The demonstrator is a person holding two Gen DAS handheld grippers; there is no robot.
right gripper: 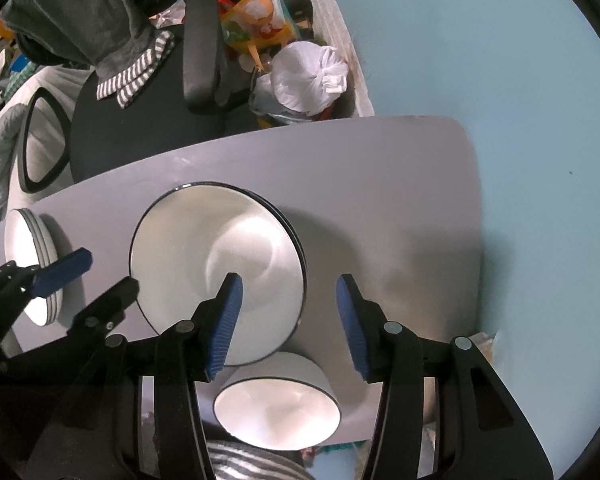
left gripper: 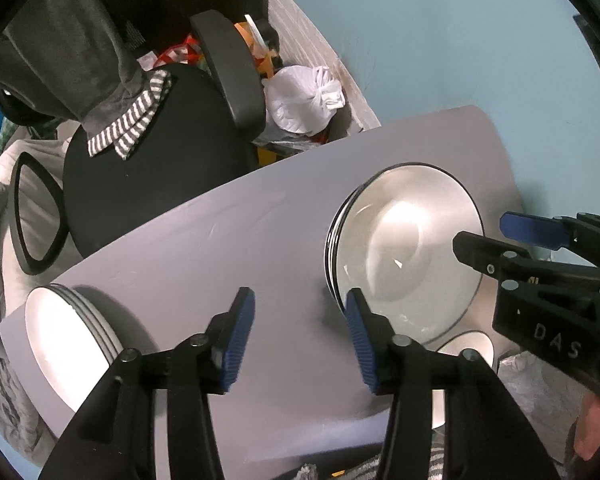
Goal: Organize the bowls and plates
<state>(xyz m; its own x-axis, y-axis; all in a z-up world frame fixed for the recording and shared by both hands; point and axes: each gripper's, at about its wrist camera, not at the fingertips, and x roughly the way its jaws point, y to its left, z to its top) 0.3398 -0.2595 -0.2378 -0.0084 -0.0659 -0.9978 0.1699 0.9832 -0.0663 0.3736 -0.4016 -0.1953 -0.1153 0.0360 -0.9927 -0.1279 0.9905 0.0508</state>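
A stack of large black-rimmed plates (left gripper: 404, 248) (right gripper: 216, 272) rests on the grey table (left gripper: 220, 240) (right gripper: 380, 180). A stack of smaller white plates (left gripper: 68, 344) (right gripper: 30, 264) sits at the table's left end. A white black-rimmed bowl (left gripper: 466, 350) (right gripper: 276, 404) stands at the near edge, just below the large stack. My left gripper (left gripper: 299, 296) (right gripper: 109, 270) is open and empty above bare table between the two stacks, its right pad near the large stack's left rim. My right gripper (right gripper: 289, 280) (left gripper: 480, 232) is open and empty over the large stack's right edge.
A black office chair (left gripper: 148, 184) (right gripper: 140, 132) with a striped cloth stands beyond the table's far edge. Behind it are a tied white bag (left gripper: 304, 100) (right gripper: 308, 76) and clutter. A pale blue surface (right gripper: 520, 80) fills the right side.
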